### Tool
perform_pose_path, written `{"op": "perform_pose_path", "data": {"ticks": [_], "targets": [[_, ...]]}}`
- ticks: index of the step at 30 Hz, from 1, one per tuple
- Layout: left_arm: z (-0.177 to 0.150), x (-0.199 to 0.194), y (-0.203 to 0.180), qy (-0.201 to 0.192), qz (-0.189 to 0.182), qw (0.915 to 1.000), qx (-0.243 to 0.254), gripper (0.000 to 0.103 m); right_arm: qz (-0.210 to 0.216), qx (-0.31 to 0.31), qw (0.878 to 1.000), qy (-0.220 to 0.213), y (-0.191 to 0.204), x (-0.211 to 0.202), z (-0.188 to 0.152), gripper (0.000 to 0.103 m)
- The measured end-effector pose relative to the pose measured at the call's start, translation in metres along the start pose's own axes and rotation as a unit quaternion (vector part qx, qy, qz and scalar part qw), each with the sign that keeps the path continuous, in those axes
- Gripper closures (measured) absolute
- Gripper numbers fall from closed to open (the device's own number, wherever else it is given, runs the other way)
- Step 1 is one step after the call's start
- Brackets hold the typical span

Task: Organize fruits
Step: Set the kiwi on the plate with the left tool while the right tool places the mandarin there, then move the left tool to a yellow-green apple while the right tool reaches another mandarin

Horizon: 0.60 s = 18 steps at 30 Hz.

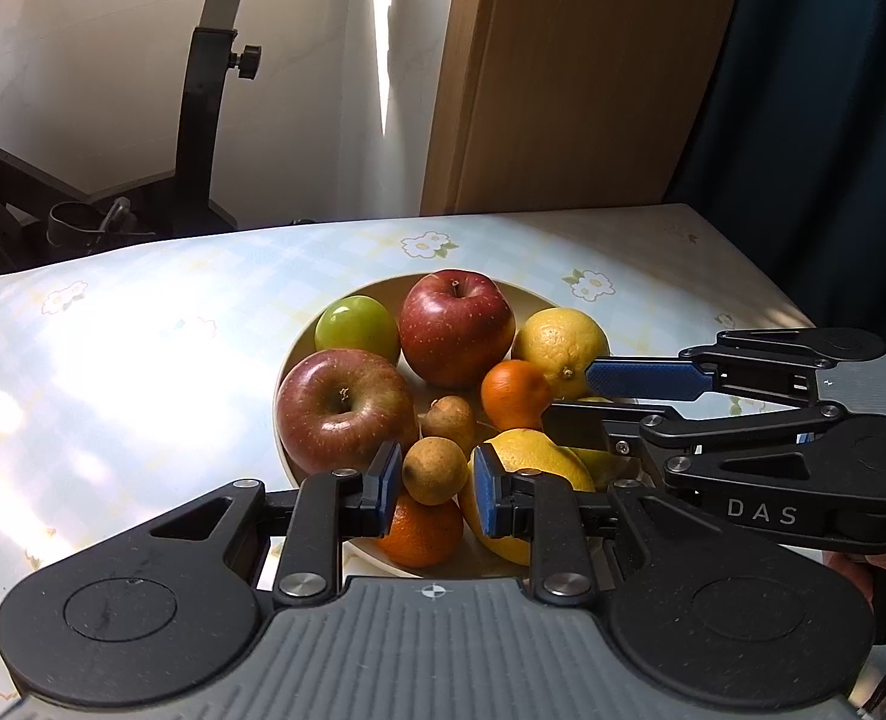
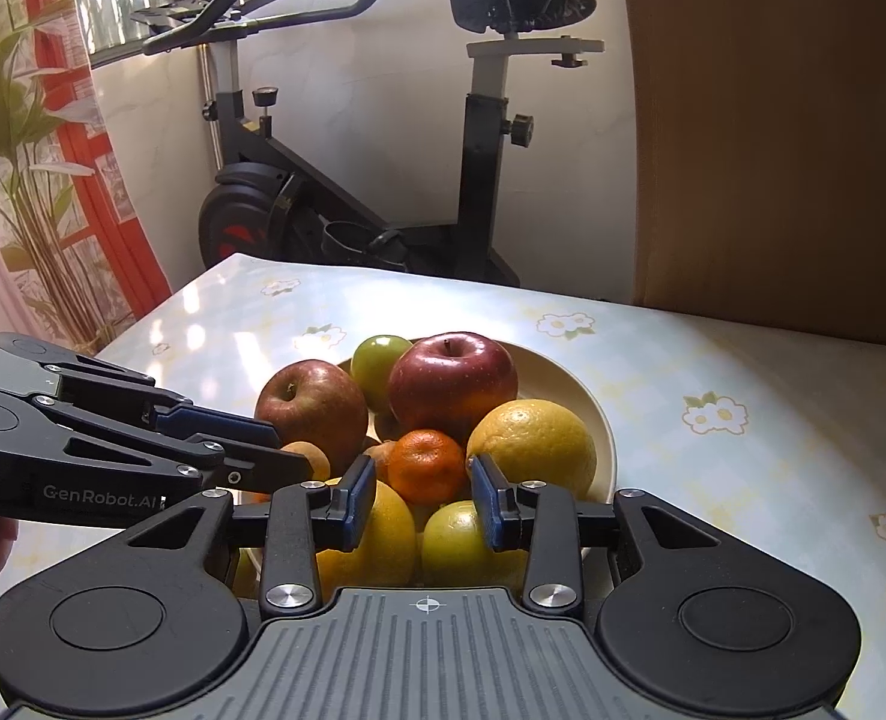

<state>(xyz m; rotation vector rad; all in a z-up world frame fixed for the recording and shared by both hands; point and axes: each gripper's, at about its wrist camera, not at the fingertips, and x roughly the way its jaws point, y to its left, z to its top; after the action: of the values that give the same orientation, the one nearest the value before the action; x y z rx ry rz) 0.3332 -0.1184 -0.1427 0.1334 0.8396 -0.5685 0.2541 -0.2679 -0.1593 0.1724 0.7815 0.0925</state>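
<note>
Both grippers are hovering low over a heaped fruit bowl (image 2: 587,408), which is sitting on a flowered tablecloth (image 2: 743,372). Nearest the left wrist camera, the left gripper (image 1: 434,489) is holding its blue pads apart, bracketing a small brown fruit (image 1: 435,471) without visibly touching it. At 3 o'clock, the right gripper (image 1: 569,402) is reaching in sideways, its fingers also apart, over a tangerine (image 1: 512,393).

Farther in, two red apples are sitting at 9 and 12 o'clock in the bowl: the near apple (image 1: 344,411) and the far apple (image 1: 455,327). A green apple (image 1: 356,327) is lying between them, and a lemon (image 1: 560,342) at 2 o'clock.

The brown fruit is probably light and firm, best pinched across its middle. Waxy apples may be slipping if gripped off-center, and the heap could be rolling.

Beyond the table, an exercise bike (image 2: 353,198) is standing.
</note>
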Motion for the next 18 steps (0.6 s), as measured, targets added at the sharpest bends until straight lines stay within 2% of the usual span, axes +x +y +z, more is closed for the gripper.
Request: {"op": "perform_pose_path", "data": {"ticks": [10, 18], "targets": [[-0.005, -0.027, 0.014, -0.016, 0.01, 0.9997, -0.014, 0.076, 0.002, 0.009, 1.0, -0.012, 0.011, -0.023, -0.011, 0.069], [-0.021, -0.048, 0.037, -0.013, 0.03, 0.999, -0.029, 0.076, 0.006, 0.026, 1.0, -0.013, 0.025, -0.041, -0.032, 0.069]]}}
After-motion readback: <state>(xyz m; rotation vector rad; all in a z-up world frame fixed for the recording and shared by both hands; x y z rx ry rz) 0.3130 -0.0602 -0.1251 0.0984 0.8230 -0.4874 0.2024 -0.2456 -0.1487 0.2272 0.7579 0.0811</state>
